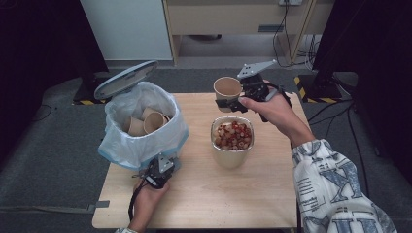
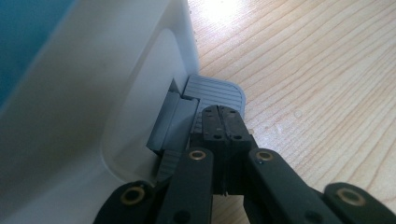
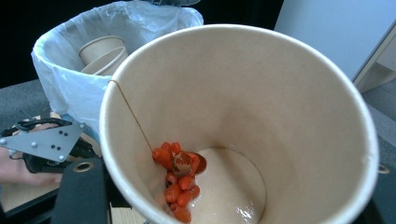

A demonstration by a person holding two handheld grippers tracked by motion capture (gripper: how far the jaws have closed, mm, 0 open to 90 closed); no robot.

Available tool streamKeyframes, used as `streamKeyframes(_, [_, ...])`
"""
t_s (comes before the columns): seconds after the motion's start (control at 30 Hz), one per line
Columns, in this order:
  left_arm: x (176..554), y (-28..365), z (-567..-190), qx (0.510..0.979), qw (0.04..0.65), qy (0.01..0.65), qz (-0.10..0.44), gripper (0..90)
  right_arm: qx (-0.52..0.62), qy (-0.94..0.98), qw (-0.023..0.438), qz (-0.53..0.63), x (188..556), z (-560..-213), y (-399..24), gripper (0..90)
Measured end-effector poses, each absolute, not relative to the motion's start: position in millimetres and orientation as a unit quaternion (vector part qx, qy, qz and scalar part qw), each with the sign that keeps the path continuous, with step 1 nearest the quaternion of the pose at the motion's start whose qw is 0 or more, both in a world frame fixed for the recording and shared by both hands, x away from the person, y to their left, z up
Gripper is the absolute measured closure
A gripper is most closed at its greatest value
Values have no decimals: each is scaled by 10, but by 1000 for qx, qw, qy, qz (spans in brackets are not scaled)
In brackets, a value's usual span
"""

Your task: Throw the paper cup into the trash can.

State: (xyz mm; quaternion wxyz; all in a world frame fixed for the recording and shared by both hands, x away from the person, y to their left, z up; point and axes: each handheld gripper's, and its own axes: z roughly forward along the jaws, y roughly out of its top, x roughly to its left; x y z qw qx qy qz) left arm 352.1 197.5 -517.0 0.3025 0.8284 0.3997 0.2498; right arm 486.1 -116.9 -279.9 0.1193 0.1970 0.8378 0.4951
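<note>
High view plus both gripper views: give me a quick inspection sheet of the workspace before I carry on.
Surface: wooden table, bare around the things.
Job's things: paper cup with red bits stuck inside; metal container of red bits; bin, lid up, white liner, used cups inside.
Clutter: nothing seen.
Grippers: left gripper shut, jaws on the bin's grey pedal; right gripper shut on the paper cup, raised above the table.
Cables: cable trails from left gripper; more on the floor.
Surroundings: grey floor, cabinet behind.

Bright overhead light, dark bg, slight blur
</note>
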Motion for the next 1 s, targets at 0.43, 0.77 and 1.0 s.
streamKeyframes(0.43, [3520, 1971, -5172, 828, 303, 399, 251, 895, 195, 836, 114, 500, 4854, -2788, -1049, 305])
streamKeyframes(0.77, [3520, 1971, -5171, 828, 303, 399, 251, 895, 197, 834, 108, 503, 4852, -2787, -988, 305])
streamKeyframes(1.0, [3520, 1971, -5171, 828, 302, 399, 251, 895, 198, 833, 105, 506, 4851, -2784, -965, 305])
